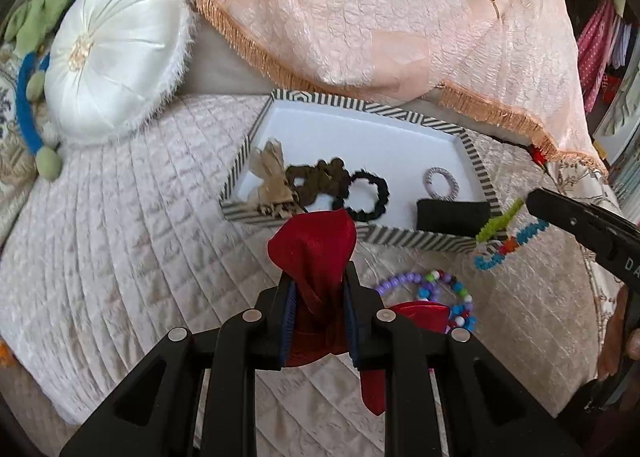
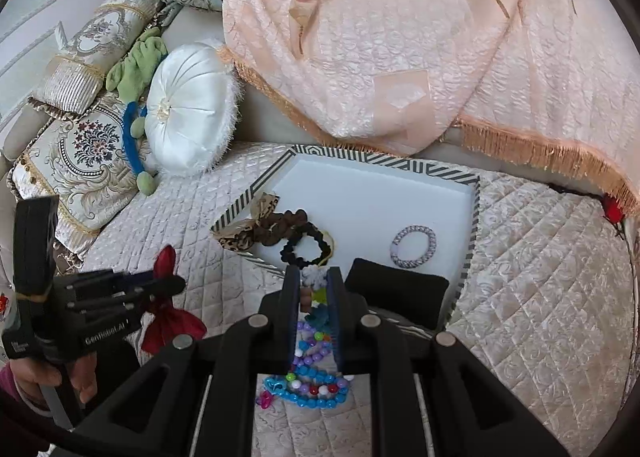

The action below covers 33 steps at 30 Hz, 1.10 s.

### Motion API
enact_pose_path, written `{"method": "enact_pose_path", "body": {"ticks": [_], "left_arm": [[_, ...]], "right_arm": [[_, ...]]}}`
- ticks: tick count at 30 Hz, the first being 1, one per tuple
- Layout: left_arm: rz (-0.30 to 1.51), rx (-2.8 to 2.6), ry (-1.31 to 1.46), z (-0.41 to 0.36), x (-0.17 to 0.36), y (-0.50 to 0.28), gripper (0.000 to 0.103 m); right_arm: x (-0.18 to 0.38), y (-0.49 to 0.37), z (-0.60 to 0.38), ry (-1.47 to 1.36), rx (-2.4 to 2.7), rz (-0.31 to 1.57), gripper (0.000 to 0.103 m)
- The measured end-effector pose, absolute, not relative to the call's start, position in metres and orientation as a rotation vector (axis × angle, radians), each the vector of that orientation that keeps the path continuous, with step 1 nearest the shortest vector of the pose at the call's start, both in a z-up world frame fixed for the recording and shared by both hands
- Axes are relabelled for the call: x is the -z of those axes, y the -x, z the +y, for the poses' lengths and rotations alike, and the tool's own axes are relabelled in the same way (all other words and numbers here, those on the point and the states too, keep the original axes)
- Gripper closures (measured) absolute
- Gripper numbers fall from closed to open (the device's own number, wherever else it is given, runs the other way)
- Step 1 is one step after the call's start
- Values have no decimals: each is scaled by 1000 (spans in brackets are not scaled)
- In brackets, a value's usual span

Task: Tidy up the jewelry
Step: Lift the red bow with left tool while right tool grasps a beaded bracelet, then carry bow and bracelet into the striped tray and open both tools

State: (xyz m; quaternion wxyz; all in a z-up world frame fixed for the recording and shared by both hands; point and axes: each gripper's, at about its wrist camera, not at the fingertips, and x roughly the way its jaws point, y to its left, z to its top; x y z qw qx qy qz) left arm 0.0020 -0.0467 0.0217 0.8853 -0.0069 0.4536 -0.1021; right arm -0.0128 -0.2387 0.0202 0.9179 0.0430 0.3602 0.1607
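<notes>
A white tray with a striped rim lies on the quilted bed. In it are a leopard bow scrunchie, a black scrunchie, a silver hair tie and a black pad. My left gripper is shut on a red satin bow, held above the bed before the tray. My right gripper is shut on a multicoloured fuzzy band over the tray's near right corner. Beaded bracelets lie on the bed.
A peach fringed blanket is heaped behind the tray. A round white satin cushion, a green and blue plush toy and patterned pillows sit at the left. Clothes hang at the far right.
</notes>
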Motion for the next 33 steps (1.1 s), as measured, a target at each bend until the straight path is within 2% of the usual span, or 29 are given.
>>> {"method": "enact_pose_path", "body": {"ticks": [33], "left_arm": [[945,189,-47,-45,-40,-110,91]], "right_arm": [[-31,-55,-244,-12,-277,777,90]]}}
